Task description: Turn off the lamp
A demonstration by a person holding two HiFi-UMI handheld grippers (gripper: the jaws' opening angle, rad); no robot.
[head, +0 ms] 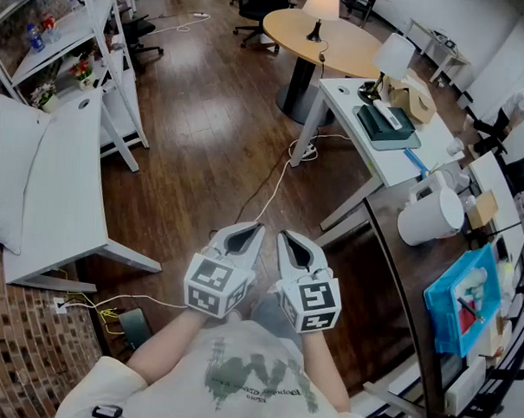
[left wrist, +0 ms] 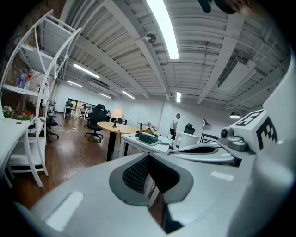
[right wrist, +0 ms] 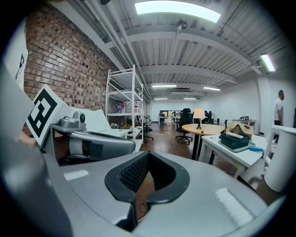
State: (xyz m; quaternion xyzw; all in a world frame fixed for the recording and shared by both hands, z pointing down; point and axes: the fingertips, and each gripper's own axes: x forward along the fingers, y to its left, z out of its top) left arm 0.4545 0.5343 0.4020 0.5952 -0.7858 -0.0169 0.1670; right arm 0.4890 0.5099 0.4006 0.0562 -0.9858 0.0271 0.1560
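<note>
A small table lamp (head: 321, 7) with a glowing cream shade stands on the round wooden table (head: 338, 47) at the far end of the room. It also shows far off as the lamp (left wrist: 116, 114) and the lamp (right wrist: 199, 114) in the gripper views. A second lamp with a white shade (head: 393, 55) stands on the white desk (head: 356, 134). My left gripper (head: 248, 233) (left wrist: 150, 173) and right gripper (head: 293, 246) (right wrist: 145, 178) are held side by side close to my body. Both point toward the desks, well short of either lamp, shut with nothing in them.
The white desk holds a dark box (head: 385, 124) and a cardboard piece (head: 414, 96). A white bin (head: 431, 216) and blue tray (head: 463, 296) sit at right. At left are a white table (head: 63, 195) and shelf rack (head: 88, 32). A cable (head: 272, 185) crosses the wooden floor. A person (left wrist: 174, 124) stands far back.
</note>
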